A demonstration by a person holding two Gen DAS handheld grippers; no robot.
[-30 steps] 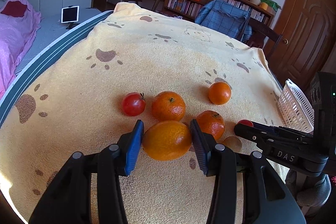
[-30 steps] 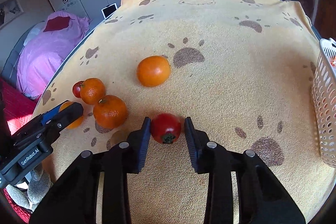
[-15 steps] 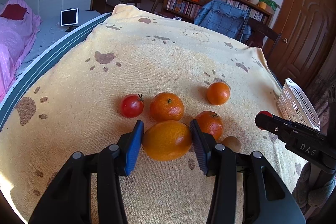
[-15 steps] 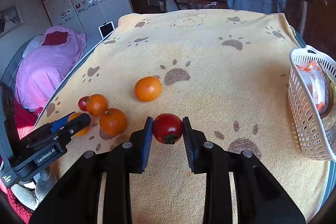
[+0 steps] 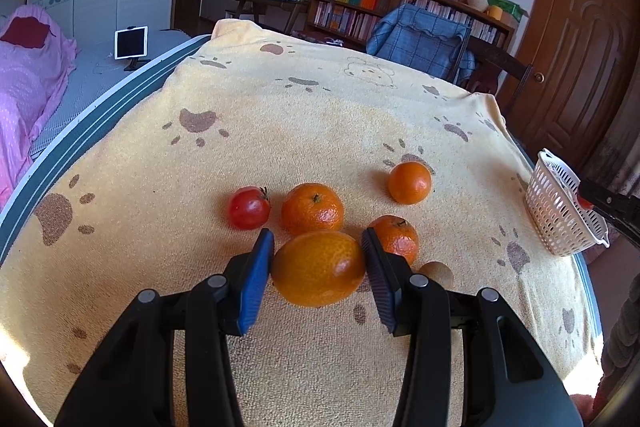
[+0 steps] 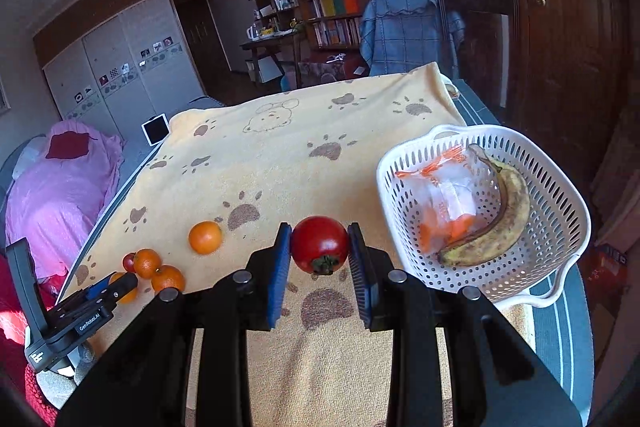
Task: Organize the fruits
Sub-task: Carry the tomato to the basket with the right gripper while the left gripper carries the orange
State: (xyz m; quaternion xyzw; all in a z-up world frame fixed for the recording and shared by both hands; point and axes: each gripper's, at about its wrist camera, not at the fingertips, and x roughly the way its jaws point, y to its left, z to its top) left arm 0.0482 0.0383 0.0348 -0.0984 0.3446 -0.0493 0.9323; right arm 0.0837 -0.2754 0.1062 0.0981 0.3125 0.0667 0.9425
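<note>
A glossy red tomato (image 6: 319, 245) sits gripped, calyx down. At its two o'clock a white perforated basket (image 6: 560, 239) holds a spotted banana (image 6: 496, 215) and bagged orange pieces (image 6: 448, 199); mandarins (image 6: 205, 237) lie at nine o'clock.

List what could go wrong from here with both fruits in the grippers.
1. The right gripper pinches the round red tomato only at its sides, above the blanket; it could slip out before reaching the white basket.
2. The banana and plastic bag already fill the basket's middle, so a dropped tomato may roll.
3. Lifting the large orange in the left gripper could nudge the adjacent mandarins.
</note>
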